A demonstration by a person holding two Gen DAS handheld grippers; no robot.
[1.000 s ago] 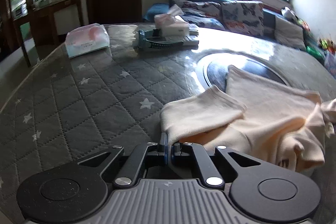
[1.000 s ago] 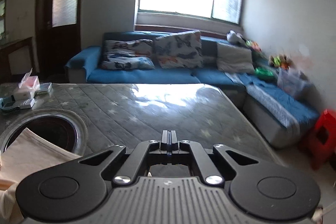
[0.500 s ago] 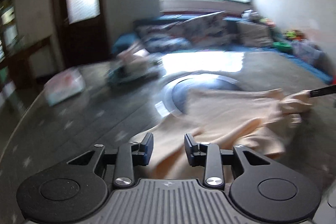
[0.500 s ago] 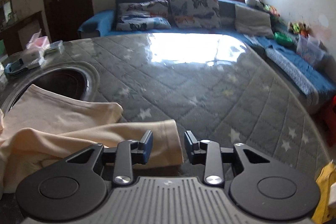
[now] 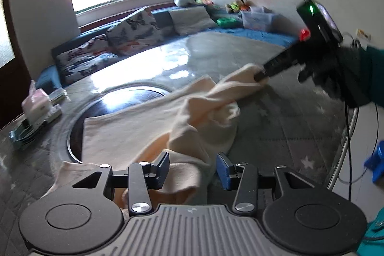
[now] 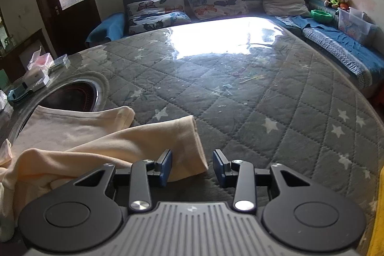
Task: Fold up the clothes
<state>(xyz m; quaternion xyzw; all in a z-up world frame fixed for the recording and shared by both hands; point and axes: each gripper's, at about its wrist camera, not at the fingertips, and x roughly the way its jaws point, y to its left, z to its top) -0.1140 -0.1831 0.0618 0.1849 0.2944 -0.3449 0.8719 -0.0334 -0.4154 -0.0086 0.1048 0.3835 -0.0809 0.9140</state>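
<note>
Left gripper [image 5: 192, 169] with jaws spread over the cream garment [image 5: 134, 133] bunched on the quilted table [image 6: 240, 100]. Only in left view: right gripper [image 5: 260, 73] touching a raised fold, blurred. In right view, right gripper [image 6: 192, 168] jaws apart beside sleeve hem [image 6: 196, 143]; bare quilt rightward.

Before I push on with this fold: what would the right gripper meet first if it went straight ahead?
The right gripper, jaws open, would probably meet the cream garment's sleeve cuff first, then bare quilted table cover; depth is uncertain.
</note>
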